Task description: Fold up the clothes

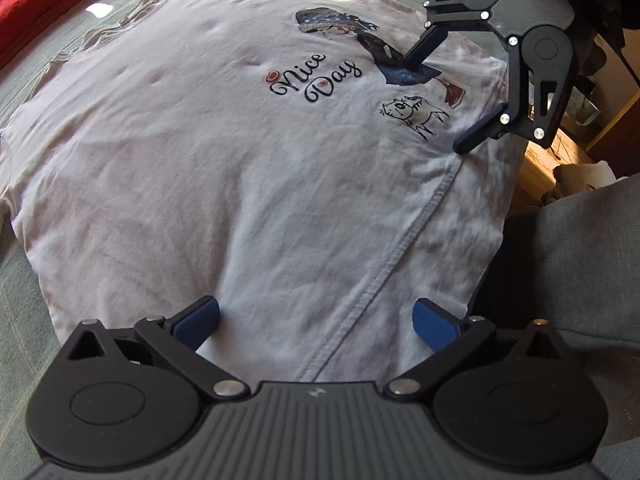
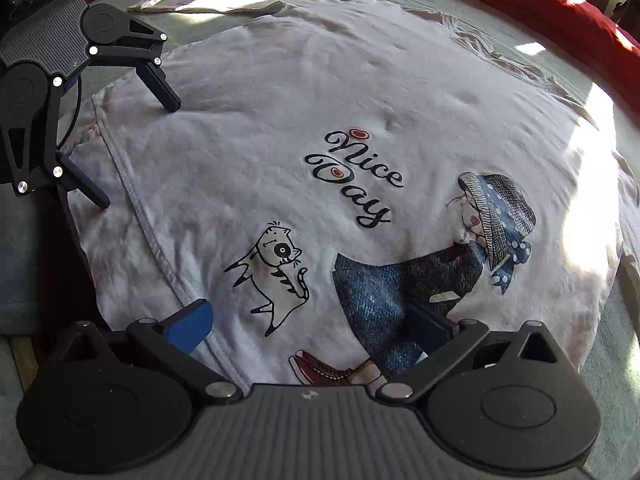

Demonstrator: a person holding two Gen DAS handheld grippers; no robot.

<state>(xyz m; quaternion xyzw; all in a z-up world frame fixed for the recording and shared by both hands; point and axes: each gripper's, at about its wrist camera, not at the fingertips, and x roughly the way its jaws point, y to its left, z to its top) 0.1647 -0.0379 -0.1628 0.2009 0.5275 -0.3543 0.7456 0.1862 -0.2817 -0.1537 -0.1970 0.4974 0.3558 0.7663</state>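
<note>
text: "Nice Day" | on: white T-shirt (image 2: 280, 152) | script, black

Spread flat across the grey-green bed cover (image 1: 24, 264), white T-shirt (image 1: 200, 168) with nothing standing on its wide middle. Open above the cloth, left gripper (image 1: 316, 320) and right gripper (image 2: 316, 324), jaws wide, nothing between them, each crowding the hem end beside the other. Bordering the far side, red blanket (image 2: 560, 4). Past the bed edge by the hem, wooden furniture (image 1: 552, 156) and clutter.
</note>
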